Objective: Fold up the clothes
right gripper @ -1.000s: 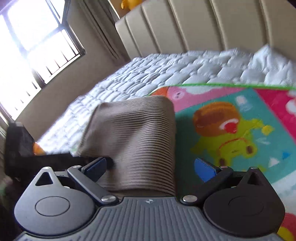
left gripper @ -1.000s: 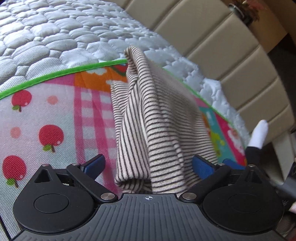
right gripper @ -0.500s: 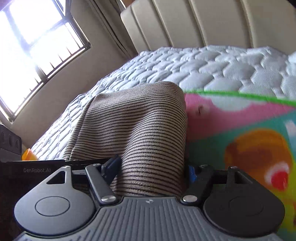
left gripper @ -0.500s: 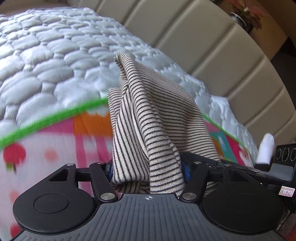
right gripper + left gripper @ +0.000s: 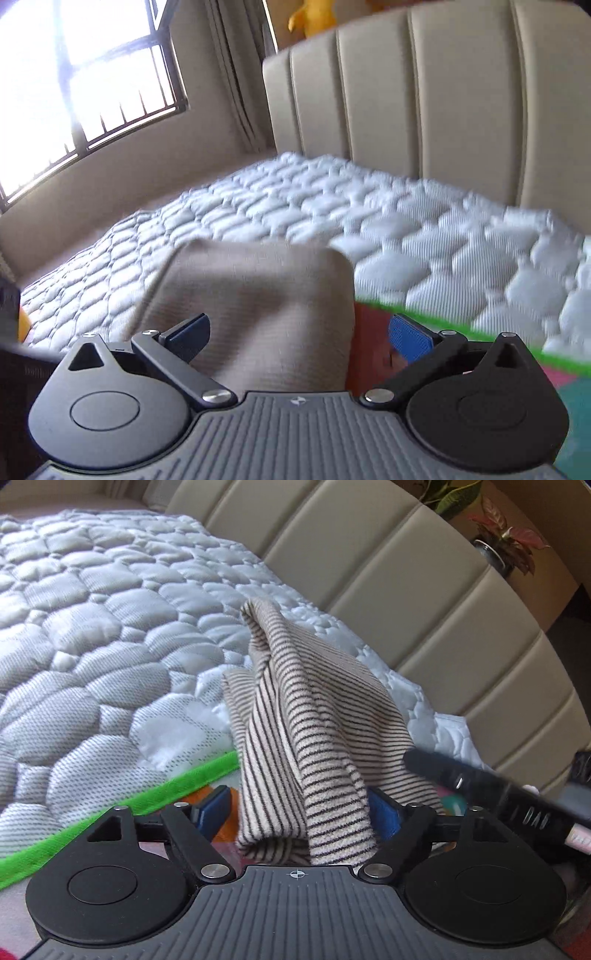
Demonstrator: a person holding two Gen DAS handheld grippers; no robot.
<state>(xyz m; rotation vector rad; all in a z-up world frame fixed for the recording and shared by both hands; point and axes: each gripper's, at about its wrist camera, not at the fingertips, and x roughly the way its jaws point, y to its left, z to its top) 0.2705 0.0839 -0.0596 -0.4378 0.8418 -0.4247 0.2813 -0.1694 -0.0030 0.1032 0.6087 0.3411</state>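
Note:
A beige garment with thin dark stripes [image 5: 306,716] rises in a folded peak on the bed, straddling the green edge of a colourful play mat [image 5: 184,782]. It lies between the jaws of my left gripper [image 5: 299,808], which are opening; the left pad [image 5: 214,806] stands clear of the cloth. In the right wrist view the same garment [image 5: 258,302] looks blurred. My right gripper [image 5: 299,332] is opening wide around it, and its right pad [image 5: 410,338] is apart from the fabric. The right gripper's black body [image 5: 480,794] shows at the right of the left wrist view.
A white quilted mattress [image 5: 92,646] stretches beyond the mat, bounded by a beige padded headboard [image 5: 406,590]. Potted plants [image 5: 506,542] stand behind the headboard. A barred window [image 5: 74,74] and a yellow toy [image 5: 314,18] lie past the bed.
Both grippers pushed forward with the garment to the mat's green edge. Half a second ago their jaws were pinched on the cloth; now both have spread apart.

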